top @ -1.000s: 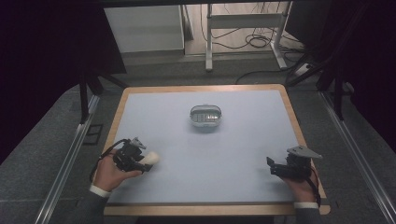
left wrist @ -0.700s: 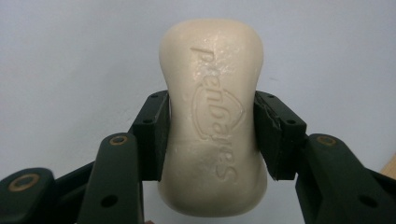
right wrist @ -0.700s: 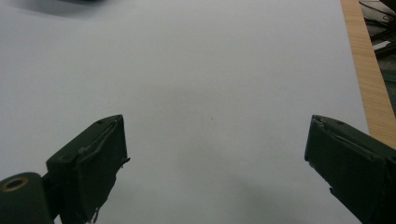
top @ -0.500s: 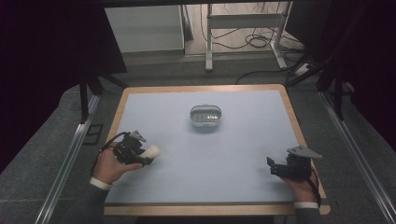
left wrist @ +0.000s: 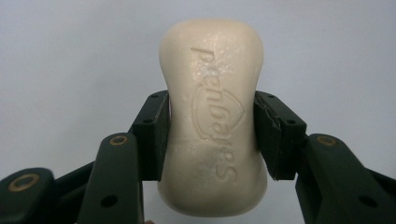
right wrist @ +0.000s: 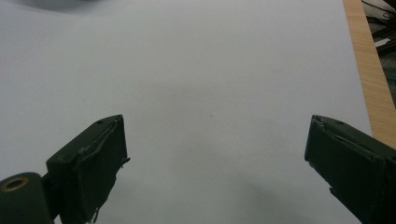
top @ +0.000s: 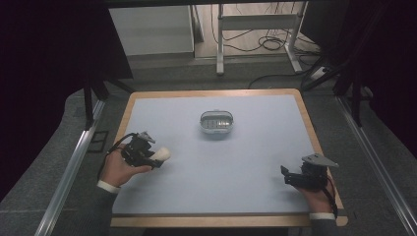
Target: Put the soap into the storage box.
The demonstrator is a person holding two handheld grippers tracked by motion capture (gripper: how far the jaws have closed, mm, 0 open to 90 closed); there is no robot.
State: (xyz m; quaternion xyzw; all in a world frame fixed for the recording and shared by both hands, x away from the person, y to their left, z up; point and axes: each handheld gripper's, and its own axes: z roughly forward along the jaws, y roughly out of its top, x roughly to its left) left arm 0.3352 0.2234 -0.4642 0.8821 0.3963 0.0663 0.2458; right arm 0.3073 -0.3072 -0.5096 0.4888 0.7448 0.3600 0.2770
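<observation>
The left tongs (left wrist: 212, 140) are clamped on a cream bar of soap (left wrist: 212, 121), 1 pad on each narrow side at the bar's waist, so the bar's long axis runs straight out along the tongs and past their tips. An embossed brand name faces the camera in the left gripper view. In the high view the left tongs (top: 156, 158) sit near the table's (top: 255, 162) left edge, with the soap (top: 162, 155) pointing toward the middle of the table.

The landmark is the small metal soap dish (top: 217, 123), standing at the middle of the table's far half. From the held soap it lies ahead and to the right, some way off, with bare table between. The left hand is clearly the nearer of the 2 to the dish.

The right tongs (right wrist: 212, 163) stand wide open with nothing between them, resting low near the table's right front corner, well apart from the dish (top: 301, 178).

Judging from this, the coming move is a carry toward the dish, and the bar's long axis will need lining up with the dish's longer side.
</observation>
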